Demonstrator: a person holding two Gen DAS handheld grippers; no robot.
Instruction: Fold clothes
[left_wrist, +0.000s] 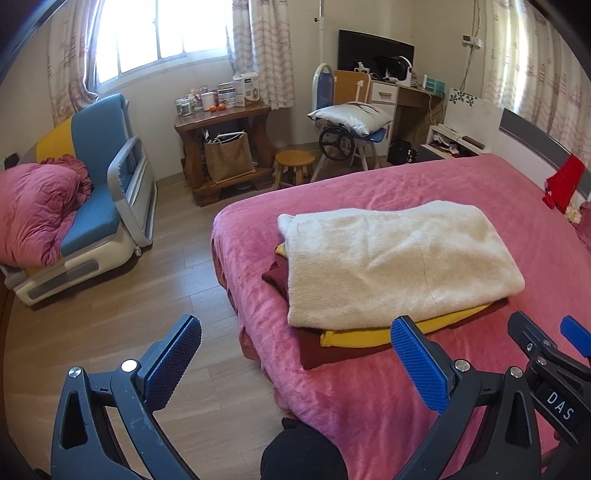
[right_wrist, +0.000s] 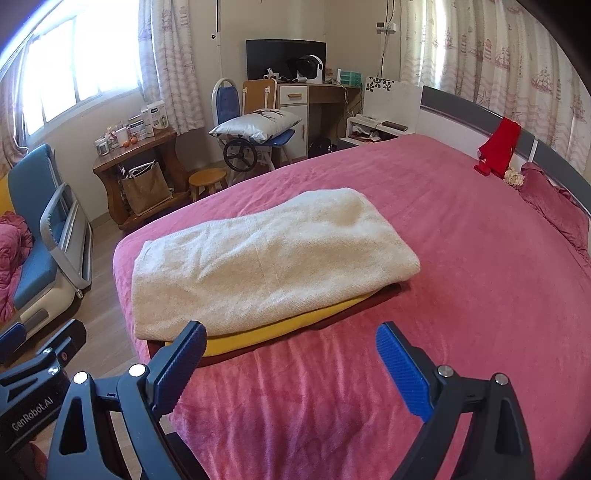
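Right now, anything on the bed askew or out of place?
Slightly. The stack isn't squared: the cream sweater on top sits skewed, with the yellow garment and the maroon garment poking out past its edges. A red cloth hangs loose on the headboard. Both tongs are open, holding nothing.

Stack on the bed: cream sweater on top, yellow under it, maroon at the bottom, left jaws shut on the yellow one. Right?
Not quite. The left gripper is open and holds nothing; the left wrist view shows its jaws spread wide, short of the stack. The rest holds: cream sweater on top, yellow garment under it, maroon garment at the bottom.
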